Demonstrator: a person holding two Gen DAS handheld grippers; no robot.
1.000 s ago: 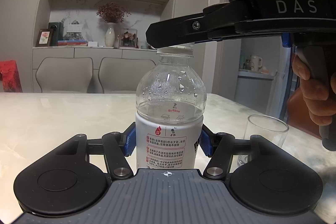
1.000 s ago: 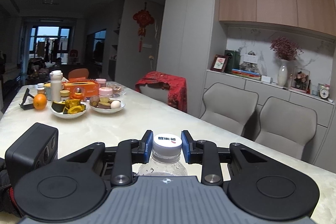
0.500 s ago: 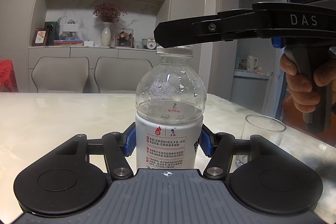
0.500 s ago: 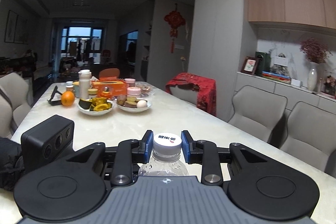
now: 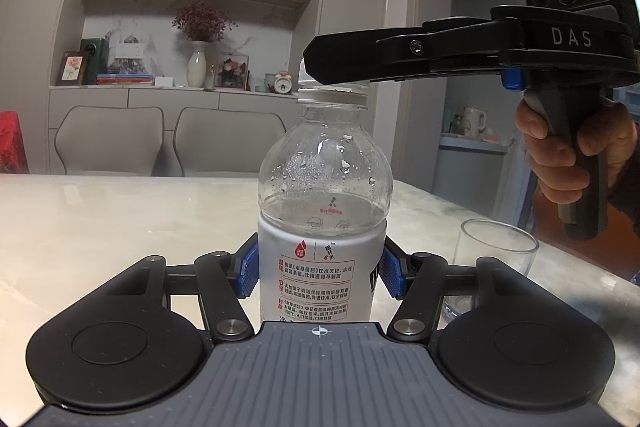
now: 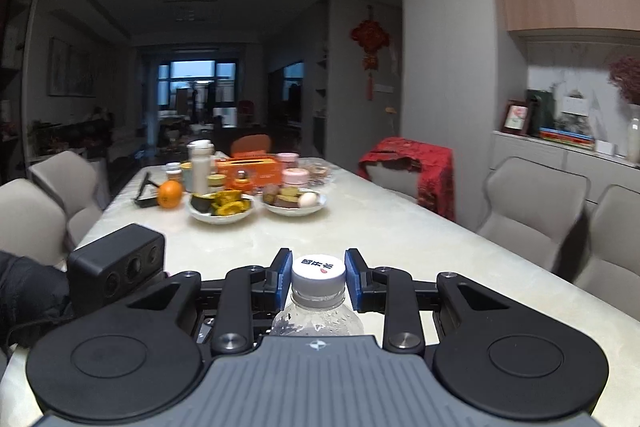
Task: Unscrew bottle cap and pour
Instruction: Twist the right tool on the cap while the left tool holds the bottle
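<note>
A clear water bottle (image 5: 322,211) with a white label stands upright on the marble table (image 5: 120,219). My left gripper (image 5: 320,273) is shut on its labelled body. The bottle's white cap (image 6: 318,273) sits between the blue pads of my right gripper (image 6: 319,277), which is shut on it. In the left wrist view the right gripper (image 5: 340,65) comes in level from the right and covers most of the cap (image 5: 306,77). An empty clear glass (image 5: 494,259) stands on the table to the right of the bottle.
Plates of food (image 6: 222,207), an orange (image 6: 170,194), an orange box (image 6: 248,171) and jars stand at the far end of the table. Grey chairs (image 5: 224,143) line the far side. A red cloth (image 6: 416,171) hangs over one chair.
My right gripper has swung round the bottle neck with the cap in it; its view has panned left and its handle has moved right. The bottle and left gripper have stayed put.
</note>
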